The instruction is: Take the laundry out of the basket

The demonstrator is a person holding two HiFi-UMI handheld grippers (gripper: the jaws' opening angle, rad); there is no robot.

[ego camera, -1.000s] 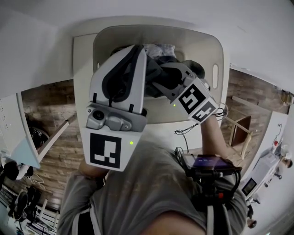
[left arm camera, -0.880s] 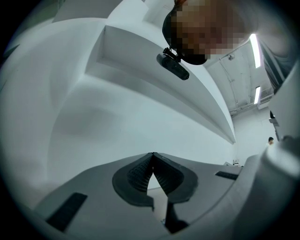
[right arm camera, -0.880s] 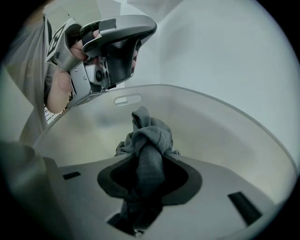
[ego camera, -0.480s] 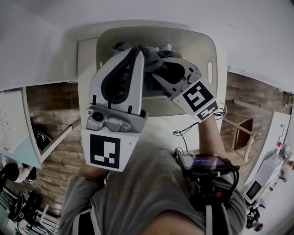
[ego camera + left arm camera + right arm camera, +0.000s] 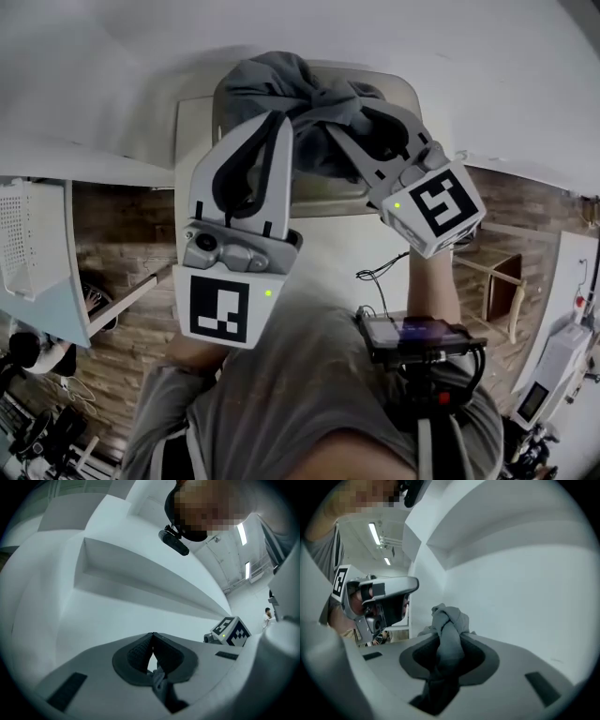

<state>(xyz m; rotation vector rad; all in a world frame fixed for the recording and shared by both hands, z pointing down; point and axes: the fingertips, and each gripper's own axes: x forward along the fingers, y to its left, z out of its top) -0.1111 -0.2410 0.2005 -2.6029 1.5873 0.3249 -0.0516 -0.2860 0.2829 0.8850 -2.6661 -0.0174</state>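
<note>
A grey garment (image 5: 300,94) hangs bunched above the beige laundry basket (image 5: 328,197), lifted up between both grippers. My left gripper (image 5: 283,117) is shut, with a thin fold of the grey cloth (image 5: 158,681) caught behind its touching pads. My right gripper (image 5: 342,127) comes in from the right. Its jaws have just been closing and are shut on a twisted bunch of the same garment (image 5: 447,625). What lies in the basket is hidden behind the cloth and grippers. In the right gripper view the left gripper (image 5: 379,597) shows at left.
The basket stands on a white table (image 5: 328,248) against a white wall. A black cable (image 5: 375,274) trails off the table's front edge. Wood flooring (image 5: 122,244) lies on both sides. A white perforated rack (image 5: 28,244) is at far left.
Both grippers have risen, the right one more. The grey garment, down inside the basket before, now hangs lifted above its rim.
</note>
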